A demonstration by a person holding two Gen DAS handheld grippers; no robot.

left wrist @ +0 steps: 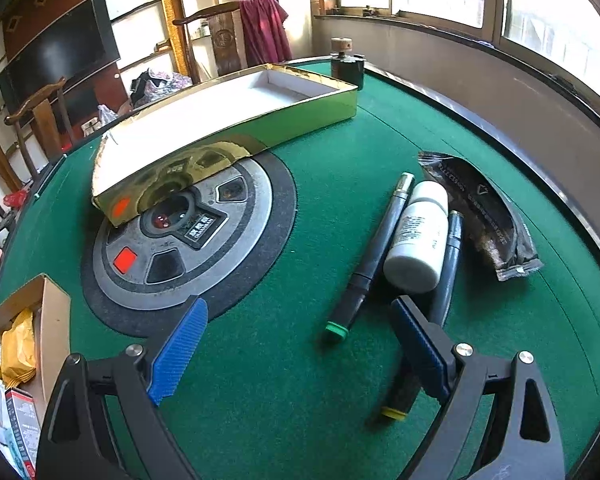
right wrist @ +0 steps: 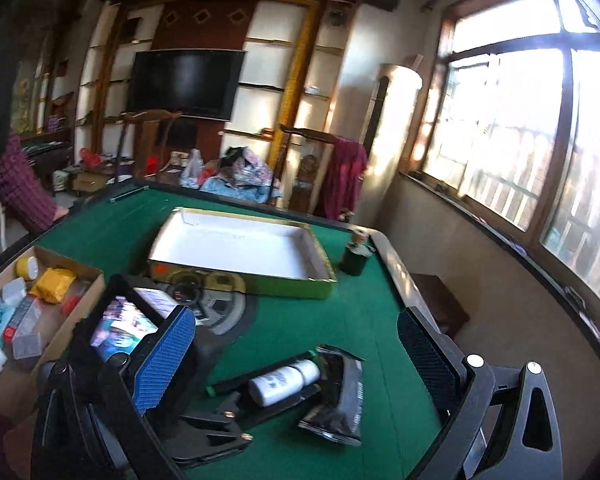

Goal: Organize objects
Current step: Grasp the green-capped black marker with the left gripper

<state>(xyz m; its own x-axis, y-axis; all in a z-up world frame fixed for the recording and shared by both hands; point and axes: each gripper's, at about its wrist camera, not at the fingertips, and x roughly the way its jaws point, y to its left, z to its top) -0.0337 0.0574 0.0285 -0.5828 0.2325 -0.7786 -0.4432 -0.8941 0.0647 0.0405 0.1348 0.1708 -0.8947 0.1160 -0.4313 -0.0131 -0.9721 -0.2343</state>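
Green felt covers the worktop [left wrist: 260,380] under my left gripper [left wrist: 300,356], whose blue pads stand spread wide with nothing between them. Just ahead of it lie the task's things in a tight row: a black marker with a green cap [left wrist: 370,256], a white plastic bottle on its side [left wrist: 418,236], a second black marker with a yellow end [left wrist: 432,320] and, beyond, a dark foil pouch [left wrist: 480,216]. The yellow-ended marker runs beneath my right-hand finger, so closing from here could catch two pieces at once, or nudge the round bottle and set it rolling. My right gripper [right wrist: 300,360] hangs higher, jaws spread, nothing in them; swinging it carelessly could strike the left gripper below it.

Farther off waits the shallow gold-sided tray with a white floor [left wrist: 300,120]; to the gripper's left a brown cardboard box [left wrist: 56,320] is cut off by the frame. The pouch's print is unreadable, and the right wrist view is blurred.
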